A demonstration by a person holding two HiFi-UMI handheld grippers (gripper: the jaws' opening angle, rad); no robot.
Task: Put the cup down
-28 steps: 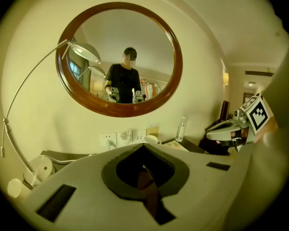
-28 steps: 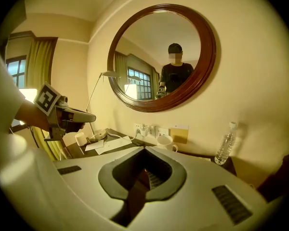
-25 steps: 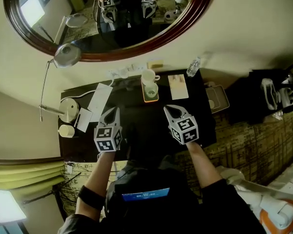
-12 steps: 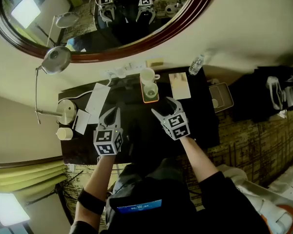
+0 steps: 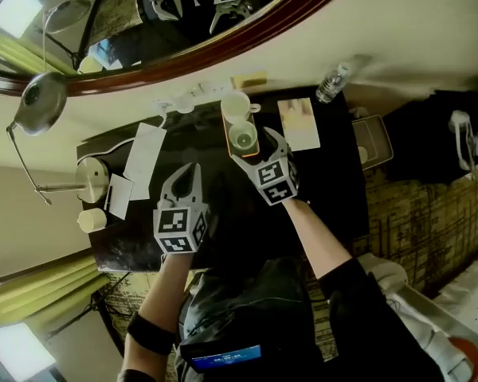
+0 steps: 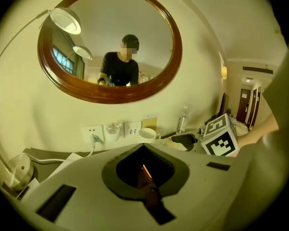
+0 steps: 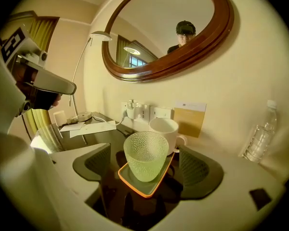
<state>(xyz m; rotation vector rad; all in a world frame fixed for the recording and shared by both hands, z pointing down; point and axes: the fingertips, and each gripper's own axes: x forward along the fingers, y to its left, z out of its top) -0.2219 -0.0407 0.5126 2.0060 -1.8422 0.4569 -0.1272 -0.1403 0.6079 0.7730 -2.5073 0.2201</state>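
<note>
A pale green dimpled glass cup [image 7: 145, 155] stands upright on a small orange-rimmed tray [image 7: 143, 190], with a white mug [image 7: 164, 128] right behind it. My right gripper [image 7: 145, 163] is open and its jaws have just been opening. The cup stands between the two pads, with a gap on each side. In the head view the right gripper [image 5: 255, 146] reaches the cup [image 5: 243, 140] at the back of the dark table [image 5: 327, 189]. My left gripper [image 5: 187, 175] hovers left of it, shut and empty. In its own view the left gripper [image 6: 145, 173] has its jaws together.
A water bottle [image 7: 260, 136] stands at the back right by the wall. A card [image 5: 300, 126] lies next to the tray. Papers [image 5: 142, 153], a desk lamp base [image 5: 92, 173] and wall sockets [image 6: 111, 130] are on the left. A large oval mirror [image 6: 108, 42] hangs above.
The right gripper has moved forward and down to the tray and opened its jaws around the green cup. The left gripper has shifted a little forward and stays shut.
</note>
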